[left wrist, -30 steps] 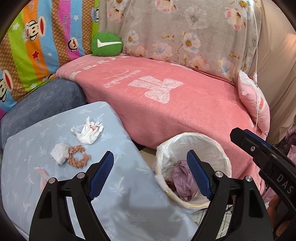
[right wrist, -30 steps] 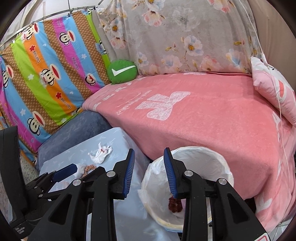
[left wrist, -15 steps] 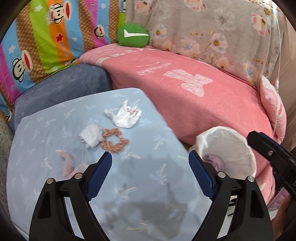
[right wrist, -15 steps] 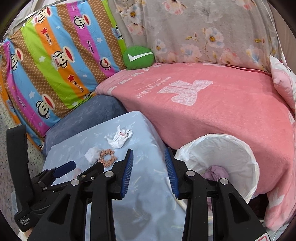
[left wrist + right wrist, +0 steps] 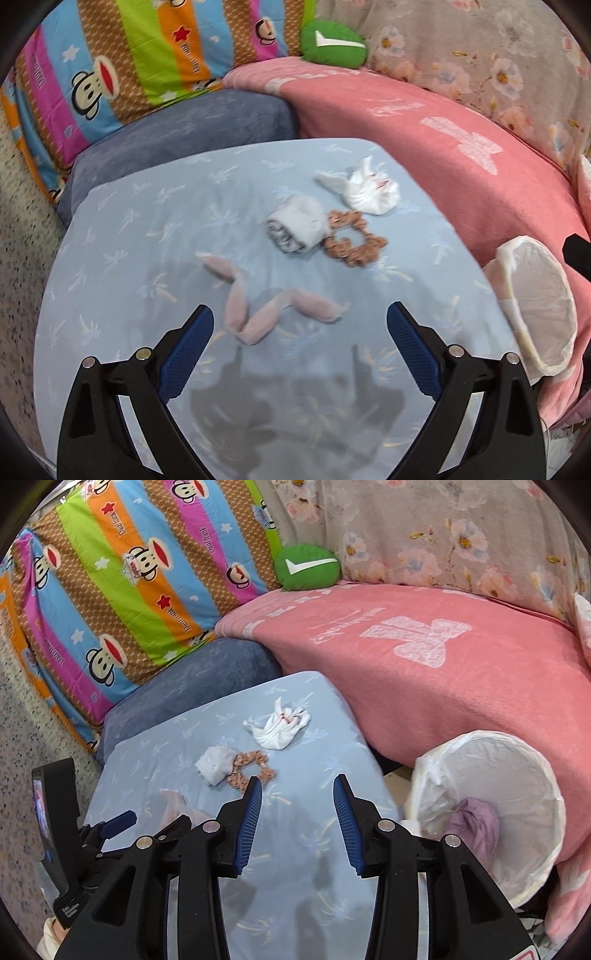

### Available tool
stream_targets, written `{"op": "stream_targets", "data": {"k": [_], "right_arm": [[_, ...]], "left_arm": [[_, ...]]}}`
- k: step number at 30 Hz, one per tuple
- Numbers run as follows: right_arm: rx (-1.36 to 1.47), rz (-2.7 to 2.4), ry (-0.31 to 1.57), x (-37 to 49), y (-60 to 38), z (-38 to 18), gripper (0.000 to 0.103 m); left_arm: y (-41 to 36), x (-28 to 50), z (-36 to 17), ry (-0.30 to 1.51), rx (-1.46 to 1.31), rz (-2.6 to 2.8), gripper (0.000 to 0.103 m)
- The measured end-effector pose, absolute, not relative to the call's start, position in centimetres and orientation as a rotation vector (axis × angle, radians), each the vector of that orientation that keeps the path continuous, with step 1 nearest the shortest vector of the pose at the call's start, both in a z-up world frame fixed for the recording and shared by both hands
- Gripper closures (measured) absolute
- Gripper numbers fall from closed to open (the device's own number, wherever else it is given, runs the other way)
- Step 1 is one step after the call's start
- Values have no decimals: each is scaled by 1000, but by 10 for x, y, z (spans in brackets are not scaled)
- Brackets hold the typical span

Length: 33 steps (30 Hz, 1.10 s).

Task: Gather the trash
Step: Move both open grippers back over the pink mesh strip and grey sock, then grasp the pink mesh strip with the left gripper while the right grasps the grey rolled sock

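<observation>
Currently, the left gripper (image 5: 300, 334) was seen spread wide over the light blue table cover (image 5: 122, 258), its jaws having just been opening, nothing clamped. A twisted pink strip (image 5: 258, 314) was found just ahead of the fingertips, lying flat on the cover, not touched by either pad.

The right gripper (image 5: 297, 805) was held partly apart, jaws just having been widening too, nothing between them but bare cover. It was pointed down at the same surface; the left gripper's body was seen at its lower left.

Beyond the pink strip, three more items were grouped near the far right corner of the cover: a rolled grey-white wad (image 5: 297, 229), a brown scrunchie (image 5: 352, 242) touching that wad on its right, and a crumpled white tissue with red marks (image 5: 364, 188) just behind the scrunchie.

The bin (image 5: 517, 812), lined with a white bag, was located off the right edge of the cover, against the pink blanket (image 5: 443, 686). A purple crumpled piece (image 5: 474, 829) was visible inside it.

Behind: a blue-grey cushion (image 5: 192, 125), a striped monkey-print cloth (image 5: 122, 576), a green cushion with a white tick (image 5: 306, 566), a floral cloth (image 5: 443, 535).
</observation>
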State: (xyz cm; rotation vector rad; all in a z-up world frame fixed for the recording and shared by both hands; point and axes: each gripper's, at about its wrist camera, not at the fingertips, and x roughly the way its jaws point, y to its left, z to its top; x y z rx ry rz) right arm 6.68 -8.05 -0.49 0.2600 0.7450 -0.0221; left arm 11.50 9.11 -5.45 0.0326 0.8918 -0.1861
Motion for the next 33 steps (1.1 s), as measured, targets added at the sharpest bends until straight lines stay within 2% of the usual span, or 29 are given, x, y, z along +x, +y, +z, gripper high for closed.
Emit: {"op": "stream_targets", "data": {"k": [12,15,17,18,20,22,33], "right_arm": [[224,52,817,116,-28,-36,62],[219,61,829,126,-19,-42,62],[216,69,838,133,-12,-47,62],[215,73,842,136,-9,-49,62],[213,85,852,143,-3,-54,62],[210,94,864,152,4,-60,62],[193,118,905,209,34,-89,62]], "left_arm": [[125,143,-95,983,-9,-160,13],[126,147,-102,1005,-18,-172,26],[129,151,-107,1029,-37,-188,45],[131,153,-109,1039,-49,-193,50],[134,156,-109,1051,-76,-215,79],[139,158,-108,1052,-104,-212,84],[157,188,-88,978,-130,-156,84]]}}
